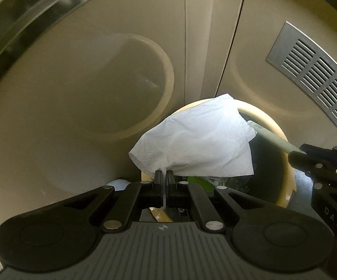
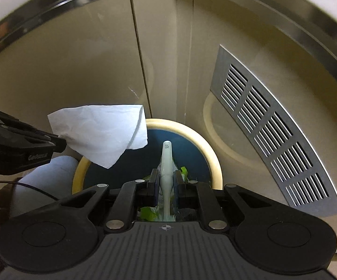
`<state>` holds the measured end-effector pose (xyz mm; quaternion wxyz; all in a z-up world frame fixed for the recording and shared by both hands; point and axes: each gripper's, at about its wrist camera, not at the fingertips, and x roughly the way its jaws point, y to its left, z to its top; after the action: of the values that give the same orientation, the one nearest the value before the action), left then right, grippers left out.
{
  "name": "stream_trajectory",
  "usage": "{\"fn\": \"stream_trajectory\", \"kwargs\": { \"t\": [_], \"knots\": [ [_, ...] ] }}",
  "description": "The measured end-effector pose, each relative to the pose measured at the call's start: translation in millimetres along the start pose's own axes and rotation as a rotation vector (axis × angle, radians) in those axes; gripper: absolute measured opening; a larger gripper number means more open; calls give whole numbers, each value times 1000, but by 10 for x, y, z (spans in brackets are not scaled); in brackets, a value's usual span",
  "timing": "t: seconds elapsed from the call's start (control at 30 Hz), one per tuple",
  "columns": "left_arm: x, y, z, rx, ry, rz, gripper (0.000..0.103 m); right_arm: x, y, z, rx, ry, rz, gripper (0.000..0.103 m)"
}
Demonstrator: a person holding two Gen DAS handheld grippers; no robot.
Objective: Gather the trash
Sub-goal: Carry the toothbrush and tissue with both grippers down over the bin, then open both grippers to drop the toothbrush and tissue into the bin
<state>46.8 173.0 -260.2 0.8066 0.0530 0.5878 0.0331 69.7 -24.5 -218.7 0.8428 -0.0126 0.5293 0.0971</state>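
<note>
Left gripper (image 1: pixel 164 175) pinches my white tissue (image 1: pixel 196 144) by one corner; tissue hangs over the bin (image 2: pixel 215 161). Right gripper (image 2: pixel 166 182) clamps a pale wrapped stick (image 2: pixel 166 163) above the bin's dark liner, green scraps (image 2: pixel 183 170) visible inside.

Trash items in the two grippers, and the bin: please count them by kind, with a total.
White paper tissue: 1, in left gripper
Pale plastic stick: 1, in right gripper
Round bin with yellow rim: 1
Total: 3
</note>
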Motion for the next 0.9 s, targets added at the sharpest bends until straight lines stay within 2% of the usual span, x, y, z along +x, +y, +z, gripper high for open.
{"fn": "stream_trajectory", "kwargs": {
  "t": [0.37, 0.9],
  "knots": [
    [128, 0, 69, 18, 38, -24, 2, 88, 16, 44, 15, 40, -24, 14],
    [354, -173, 148, 63, 88, -7, 3, 161, 100, 182, 35, 61, -16, 14]
  ]
}}
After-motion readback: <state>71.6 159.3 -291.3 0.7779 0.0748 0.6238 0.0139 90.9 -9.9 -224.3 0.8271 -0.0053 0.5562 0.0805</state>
